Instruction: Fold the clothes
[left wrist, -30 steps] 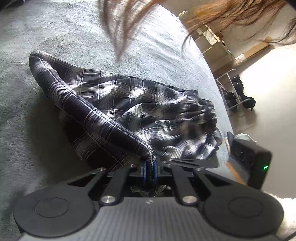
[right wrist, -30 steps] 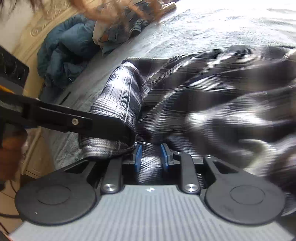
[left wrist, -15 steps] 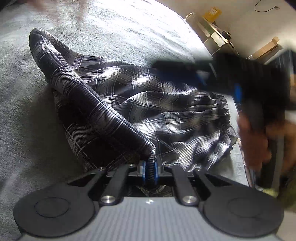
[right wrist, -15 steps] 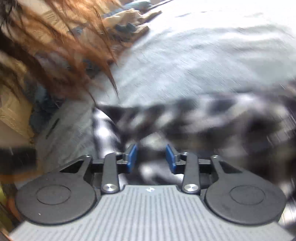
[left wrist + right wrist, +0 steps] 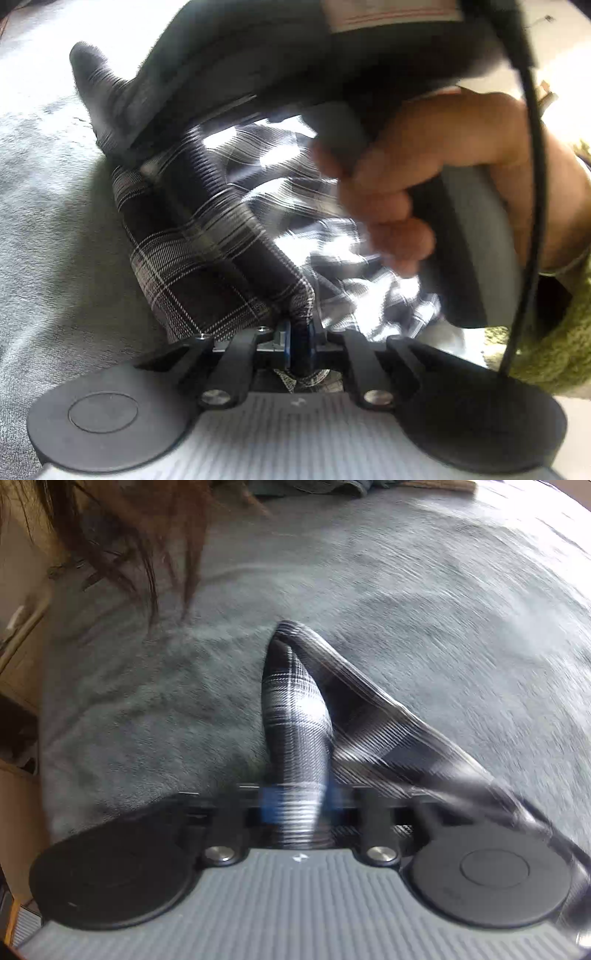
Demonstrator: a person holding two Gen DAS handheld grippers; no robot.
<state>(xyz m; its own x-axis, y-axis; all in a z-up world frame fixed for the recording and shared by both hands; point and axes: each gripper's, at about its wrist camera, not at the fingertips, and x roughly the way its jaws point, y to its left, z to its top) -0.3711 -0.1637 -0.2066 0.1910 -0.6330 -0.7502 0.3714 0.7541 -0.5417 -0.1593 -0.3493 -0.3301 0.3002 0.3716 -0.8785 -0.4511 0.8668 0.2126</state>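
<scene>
Covering most of both views is a grey, fuzzy bed cover (image 5: 424,590), and lying on it is the one task item, a dark plaid garment (image 5: 207,258) with white check lines (probably trousers or a skirt, since a gathered band shows at one end, though blur makes that uncertain).

From the left wrist view, the garment spreads away from the left gripper (image 5: 300,345), rumpled and partly folded over itself, with a thick rolled edge running as a long ridge from the jaws up and to the left. That ridge is the garment's long axis here. Crossing over the cloth is the person's right hand (image 5: 424,192), wrapped round the handle of the other tool, with a fuzzy green sleeve (image 5: 554,339) at the wrist.

From the right wrist view, a narrow plaid strip (image 5: 295,720) rises straight ahead of the right gripper (image 5: 300,801) to a pointed corner, with a second flap falling off to the right. The view is streaked with motion blur, and loose brown hair (image 5: 122,535) hangs in at the upper left.

Left jaws are clamped tight on the rolled edge. Right jaws have just been closing, and the plaid strip sits pinched between the blue pads.

Both tools hold cloth, so the coming fold likely turns on carrying the right-hand corner across the ridge the left hand anchors.
</scene>
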